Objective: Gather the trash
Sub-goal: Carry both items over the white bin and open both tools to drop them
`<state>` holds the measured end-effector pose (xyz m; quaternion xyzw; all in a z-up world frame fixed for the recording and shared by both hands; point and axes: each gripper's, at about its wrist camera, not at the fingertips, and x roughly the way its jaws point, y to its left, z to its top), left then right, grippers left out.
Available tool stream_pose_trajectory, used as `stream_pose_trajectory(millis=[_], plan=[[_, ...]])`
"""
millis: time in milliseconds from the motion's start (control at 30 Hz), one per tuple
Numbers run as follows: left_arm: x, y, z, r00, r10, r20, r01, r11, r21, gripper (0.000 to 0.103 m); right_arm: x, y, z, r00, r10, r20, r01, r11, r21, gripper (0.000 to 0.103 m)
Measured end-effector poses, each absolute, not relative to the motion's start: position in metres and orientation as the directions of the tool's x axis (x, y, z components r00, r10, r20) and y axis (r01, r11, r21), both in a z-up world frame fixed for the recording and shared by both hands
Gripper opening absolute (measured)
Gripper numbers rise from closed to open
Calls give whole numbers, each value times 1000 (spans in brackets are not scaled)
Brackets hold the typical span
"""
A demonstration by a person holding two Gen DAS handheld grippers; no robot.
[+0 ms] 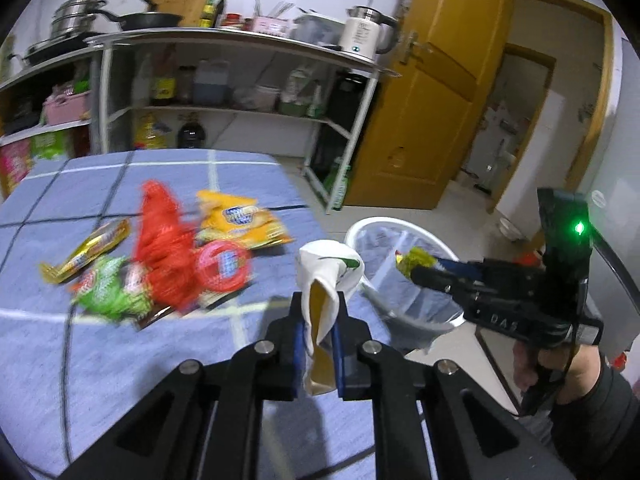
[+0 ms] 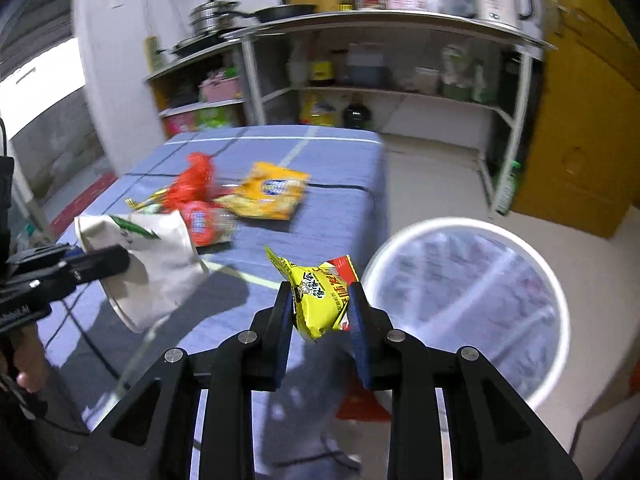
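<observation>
Left wrist view takes in the blue checked table (image 1: 120,360), the broadest thing in sight, running from the camera out to a metal shelving rack (image 1: 224,76) loaded with bottles, pans and a white kettle (image 1: 366,34), with a yellow wooden door (image 1: 432,92) to the rack's right. Just off the table's right edge, on the floor, stands the white trash bin (image 1: 360,232), lined with a clear bag; the right wrist view shows its round rim (image 2: 400,240) close beside the table corner. On the middle of the table lies a loose heap of wrappers, blurred by motion: a red mesh bag (image 1: 160,240), a yellow snack bag (image 1: 236,216) behind it, a green packet (image 1: 108,292) at the front left, a gold bar wrapper (image 1: 84,252) at the far left, and a round red-rimmed lid (image 1: 224,266) touching the red mesh. The left gripper (image 1: 318,340) is clamped on a crushed white paper cup (image 1: 328,276), held above the table near its right edge. The right gripper (image 2: 320,312) is pinched on a small yellow snack wrapper (image 2: 316,300), raised over the table edge just beside the bin; from the left camera that wrapper (image 1: 414,260) shows above the bin's opening.
</observation>
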<state>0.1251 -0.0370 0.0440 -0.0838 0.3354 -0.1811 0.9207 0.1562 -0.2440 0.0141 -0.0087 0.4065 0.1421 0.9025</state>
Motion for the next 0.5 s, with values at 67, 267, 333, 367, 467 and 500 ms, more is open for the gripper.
stream_pose_trajectory(millis=[67,267,333,367,467,500], plan=[[137,-54,46,701,-408,-585,304,913,-272,12,157,-263,10,639,208,-740,-215,973,88,28],[180,-108,36,656,-449,-607,366,892,-264,13,161,-312,-6,632,131,-764,-84,991,101,28],[193,-122,30,634,-465,-618,382,883,-273,13,162,-321,-9,630,118,-768,-60,993,103,29],[199,-131,27,626,-468,-624,388,881,-271,13,164,-327,-13,623,109,-775,-42,994,106,30],[216,-152,20,592,-486,-643,409,868,-280,14,167,-340,-23,602,95,-793,-9,994,112,30],[222,-159,16,577,-493,-651,417,863,-285,15,169,-342,-26,595,94,-798,-2,993,115,30]])
